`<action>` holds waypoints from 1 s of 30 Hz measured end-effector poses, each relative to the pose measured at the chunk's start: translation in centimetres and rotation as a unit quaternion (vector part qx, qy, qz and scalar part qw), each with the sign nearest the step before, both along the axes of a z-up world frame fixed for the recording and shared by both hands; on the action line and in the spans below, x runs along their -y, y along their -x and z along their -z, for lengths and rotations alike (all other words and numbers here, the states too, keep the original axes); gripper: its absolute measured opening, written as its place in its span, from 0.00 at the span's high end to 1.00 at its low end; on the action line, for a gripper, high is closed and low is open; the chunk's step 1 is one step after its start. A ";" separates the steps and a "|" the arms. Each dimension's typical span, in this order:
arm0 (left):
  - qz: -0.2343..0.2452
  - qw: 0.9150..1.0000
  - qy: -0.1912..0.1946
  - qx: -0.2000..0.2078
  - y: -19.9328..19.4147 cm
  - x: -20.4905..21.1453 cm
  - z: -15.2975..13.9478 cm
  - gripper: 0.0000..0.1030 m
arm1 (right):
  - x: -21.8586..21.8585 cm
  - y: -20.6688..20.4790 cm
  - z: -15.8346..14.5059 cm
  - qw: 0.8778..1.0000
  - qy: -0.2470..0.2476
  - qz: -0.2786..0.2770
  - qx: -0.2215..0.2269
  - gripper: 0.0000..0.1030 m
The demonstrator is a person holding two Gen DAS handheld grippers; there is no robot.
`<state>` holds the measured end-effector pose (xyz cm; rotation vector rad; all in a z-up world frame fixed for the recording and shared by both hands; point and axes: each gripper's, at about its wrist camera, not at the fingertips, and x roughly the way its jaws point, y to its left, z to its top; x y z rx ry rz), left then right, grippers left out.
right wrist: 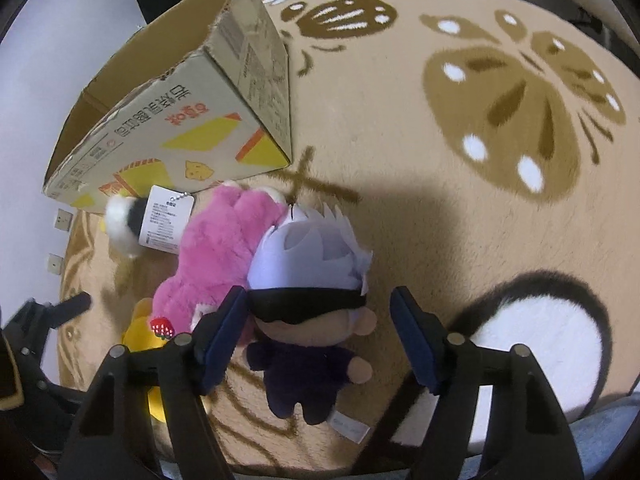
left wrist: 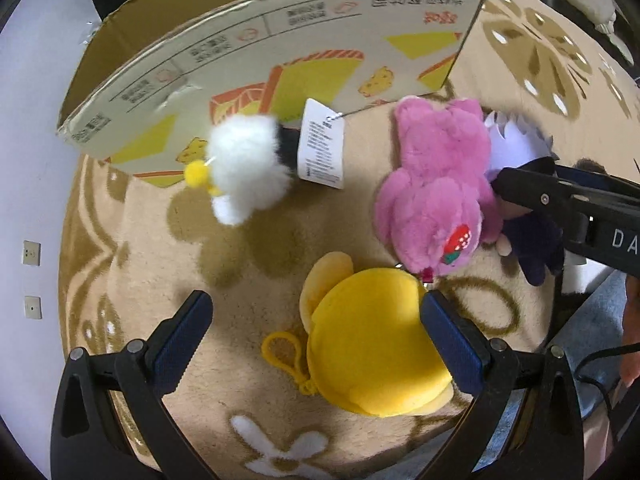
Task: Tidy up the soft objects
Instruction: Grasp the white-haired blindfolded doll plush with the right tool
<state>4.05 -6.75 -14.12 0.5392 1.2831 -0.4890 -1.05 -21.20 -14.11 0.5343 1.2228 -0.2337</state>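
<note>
Plush toys lie clustered on a beige rug patterned with brown butterflies, just in front of an open cardboard box printed with yellow cheese shapes. A round yellow plush with a plastic clip loop sits between the spread fingers of the left gripper; its right pad seems to be at the toy's edge, though contact is hard to judge. Touching it above lies a pink plush with a strawberry patch. A small doll with pale spiky hair, a black blindfold and dark clothes leans against the pink one, framed by the right gripper, whose fingers stand apart around its head without pressing it. A white fluffy plush with a paper tag rests near the box wall.
</note>
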 end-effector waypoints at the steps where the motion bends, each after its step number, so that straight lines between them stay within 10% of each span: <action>1: 0.002 1.000 -0.001 0.000 0.1 0.1 0.0 0.01 | 0.0 0.0 0.0 1.000 -0.002 0.000 0.000 0.25; 30: -0.005 0.999 0.003 -0.045 1.1 1.2 2.5 0.03 | -1.3 -0.9 1.0 1.000 -0.014 -0.016 -0.003 0.38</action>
